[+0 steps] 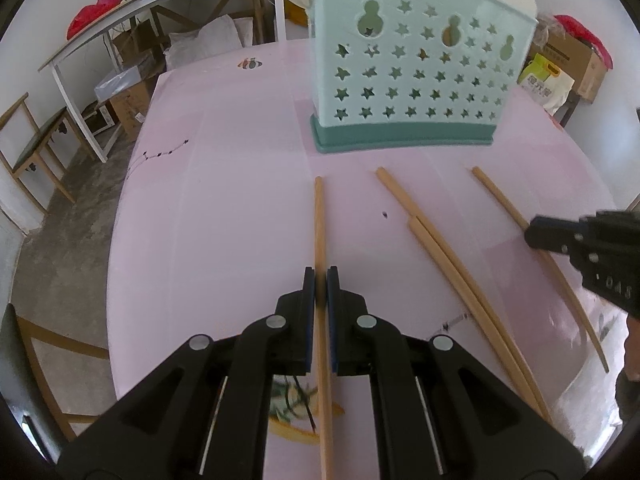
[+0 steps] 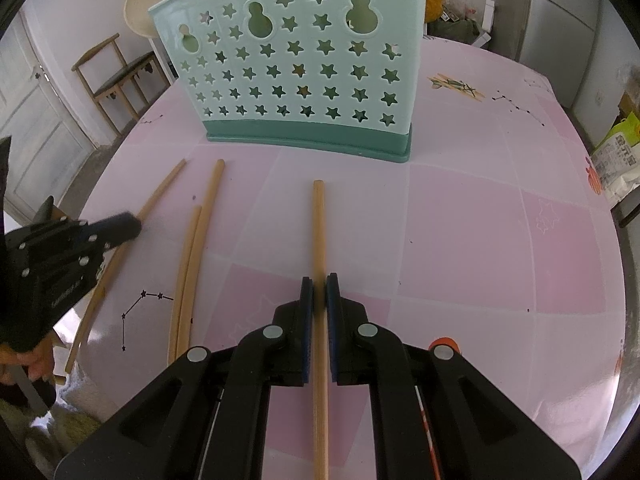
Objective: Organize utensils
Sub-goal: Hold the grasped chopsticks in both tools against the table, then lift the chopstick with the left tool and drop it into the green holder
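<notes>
Two chopsticks are clamped: left gripper (image 1: 320, 276) holds one (image 1: 319, 216), right gripper (image 2: 319, 284) another (image 2: 318, 220). Both run out of frame below. Lettering on the counter-side bag (image 2: 614, 158) is unreadable.

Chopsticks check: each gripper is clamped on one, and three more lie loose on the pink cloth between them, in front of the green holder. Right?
Nearly. Only two chopsticks lie loose, side by side, between the left gripper and right gripper, as the right wrist view shows. Each gripper is clamped on one, in front of the green holder.

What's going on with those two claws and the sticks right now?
Left gripper fingers shut on the leftmost chopstick. Right gripper shut on the rightmost chopstick. Two chopsticks loose between. Holder ahead, path clear.
</notes>
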A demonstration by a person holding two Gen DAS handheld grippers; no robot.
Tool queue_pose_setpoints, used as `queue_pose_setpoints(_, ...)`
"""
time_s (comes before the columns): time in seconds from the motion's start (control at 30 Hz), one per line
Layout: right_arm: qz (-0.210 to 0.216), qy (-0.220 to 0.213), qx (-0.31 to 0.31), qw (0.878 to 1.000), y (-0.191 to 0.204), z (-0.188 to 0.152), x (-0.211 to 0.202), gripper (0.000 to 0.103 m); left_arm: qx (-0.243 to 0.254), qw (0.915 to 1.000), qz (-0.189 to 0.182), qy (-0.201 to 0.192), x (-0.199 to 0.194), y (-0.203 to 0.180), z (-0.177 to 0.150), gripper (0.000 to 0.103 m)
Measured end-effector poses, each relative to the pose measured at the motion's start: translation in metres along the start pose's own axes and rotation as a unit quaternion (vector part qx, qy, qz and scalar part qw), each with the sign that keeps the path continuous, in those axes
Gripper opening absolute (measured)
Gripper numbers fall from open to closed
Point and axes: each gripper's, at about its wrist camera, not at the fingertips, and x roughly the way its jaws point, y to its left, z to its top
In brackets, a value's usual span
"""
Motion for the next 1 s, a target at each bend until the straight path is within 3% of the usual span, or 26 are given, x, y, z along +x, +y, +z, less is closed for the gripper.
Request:
queue_pose_setpoints(0.43, 0.009, -0.008, 0.015, 1.0, -0.001, 0.001, 0.001, 0.007, -0.033, 0.9989, -0.032, -0.005, 0.026, 0.022, 0.037, 0.004)
queue_pose_setpoints(0.67, 0.027, -0.014, 0.026, 0.999, -0.01, 0.0, 0.002, 0.007, -0.051, 0.9957, -0.064, -0.042, -0.017, 0.033, 0.03, 0.004)
queue_pose_setpoints(0.83, 0.038, -0.018, 0.028, 0.999, -0.015, -0.001, 0.003, 0.007, -0.082, 0.9819, -0.115, -0.127, -0.08, 0.044, 0.036, 0.004)
queue_pose_setpoints(0.97, 0.043, -0.021, 0.03, 0.998, -0.017, -0.001, 0.003, 0.007, -0.1, 0.9592, -0.153, -0.215, -0.126, 0.043, 0.061, 0.004)
queue_pose_setpoints(1.0, 0.044, -0.021, 0.031, 0.998, -0.017, -0.001, 0.003, 0.007, -0.103, 0.9499, -0.164, -0.246, -0.138, 0.041, 0.072, 0.004)
